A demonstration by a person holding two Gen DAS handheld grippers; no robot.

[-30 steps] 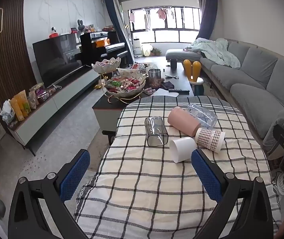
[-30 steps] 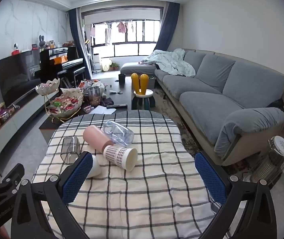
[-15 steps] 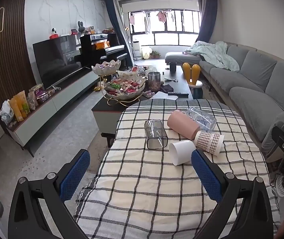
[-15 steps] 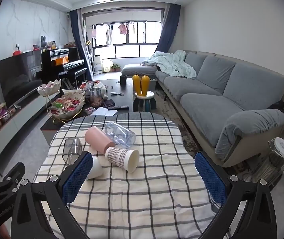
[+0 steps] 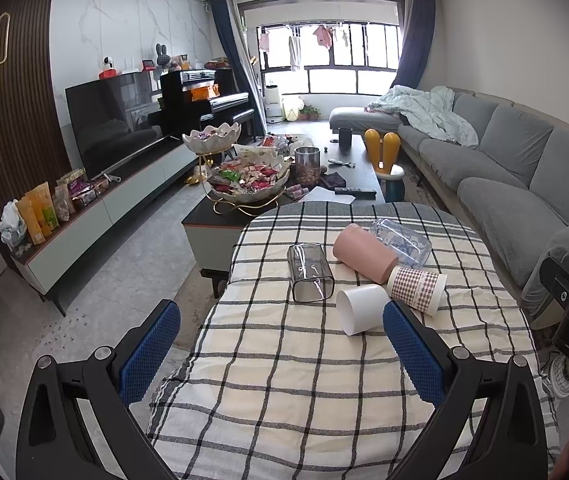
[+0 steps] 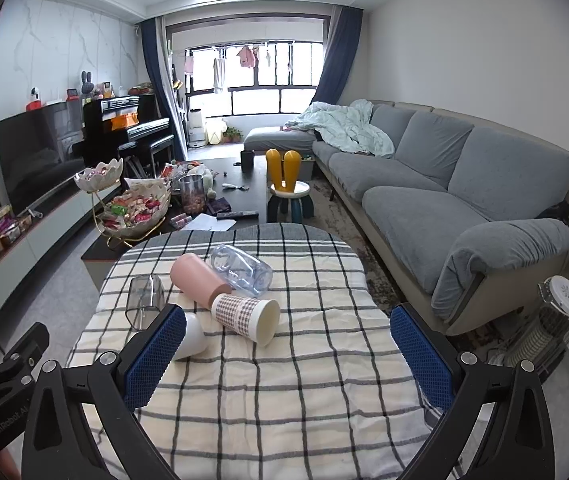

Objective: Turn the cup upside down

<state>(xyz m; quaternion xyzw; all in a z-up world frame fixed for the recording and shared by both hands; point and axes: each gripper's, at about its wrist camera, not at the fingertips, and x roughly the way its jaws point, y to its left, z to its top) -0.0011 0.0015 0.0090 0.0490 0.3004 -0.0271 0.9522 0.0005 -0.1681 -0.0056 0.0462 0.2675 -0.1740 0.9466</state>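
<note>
Several cups lie on their sides on the checked tablecloth [image 5: 284, 360]: a clear square glass [image 5: 310, 273], a pink cup [image 5: 364, 253], a clear patterned cup [image 5: 402, 237], a checked paper cup [image 5: 418, 289] and a white cup [image 5: 360, 309]. In the right wrist view they show as the glass [image 6: 146, 300], pink cup [image 6: 200, 282], clear cup [image 6: 242, 270], checked cup [image 6: 246, 317] and white cup [image 6: 192, 336]. My left gripper [image 5: 280, 354] is open and empty, short of the cups. My right gripper [image 6: 288, 358] is open and empty, short of the checked cup.
A dark coffee table [image 5: 244, 216] with snack bowls stands beyond the cloth-covered table. A grey sofa [image 6: 464, 208] runs along the right. A TV unit [image 5: 96, 216] lines the left wall. A white heater [image 6: 552, 328] stands on the floor at right.
Both views have drawn back and lifted slightly; the cups appear a little farther away. Both grippers stay open. No cup has moved.
</note>
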